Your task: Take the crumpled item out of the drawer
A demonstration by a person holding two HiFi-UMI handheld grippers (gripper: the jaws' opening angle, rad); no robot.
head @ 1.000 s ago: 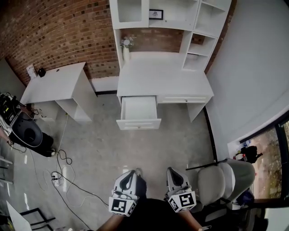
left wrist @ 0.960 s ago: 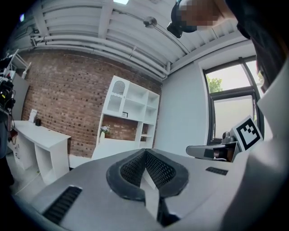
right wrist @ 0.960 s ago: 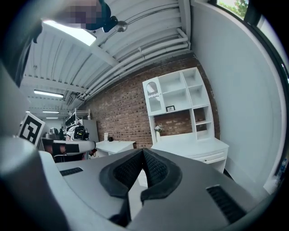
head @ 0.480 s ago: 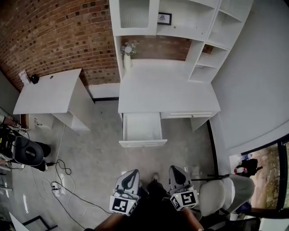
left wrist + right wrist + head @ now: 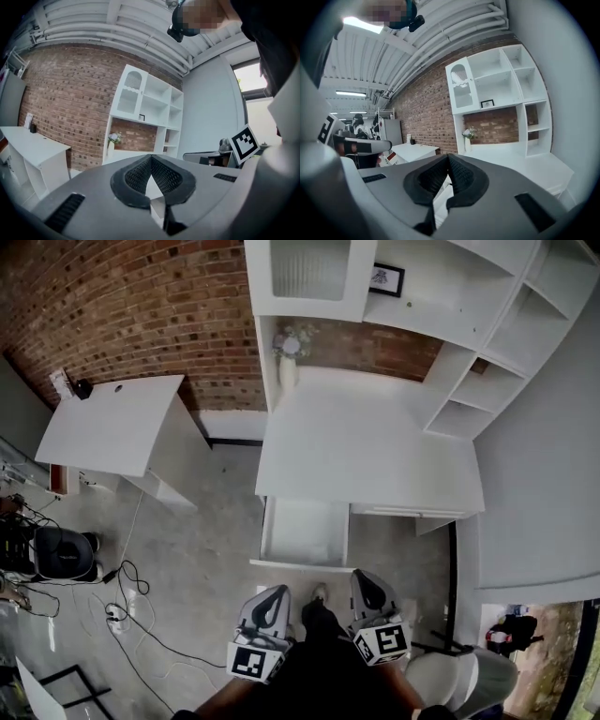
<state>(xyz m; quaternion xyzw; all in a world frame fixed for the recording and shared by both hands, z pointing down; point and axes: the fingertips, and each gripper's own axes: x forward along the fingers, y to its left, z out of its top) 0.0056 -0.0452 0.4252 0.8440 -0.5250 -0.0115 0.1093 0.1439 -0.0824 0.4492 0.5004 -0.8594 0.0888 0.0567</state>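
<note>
The white desk (image 5: 366, 446) stands ahead with its left drawer (image 5: 302, 563) pulled open. The inside of the drawer looks plain white, and I can make out no crumpled item in it. My left gripper (image 5: 275, 592) and right gripper (image 5: 364, 577) are held side by side just short of the drawer's front, both shut and empty. In the left gripper view the left gripper (image 5: 151, 157) has its pads touching at the tips, with the desk and shelves far beyond. The right gripper (image 5: 448, 157) looks the same in its own view.
A vase of flowers (image 5: 289, 357) stands at the back of the desk under white shelves (image 5: 450, 306). A second white table (image 5: 117, 423) is at the left. Cables (image 5: 131, 615) and a black unit (image 5: 61, 554) lie on the floor at the left; an office chair (image 5: 459, 681) is at the lower right.
I have moved toward the desk: the open drawer has come from well ahead to just beyond the gripper tips. Both grippers have stayed shut and side by side.
</note>
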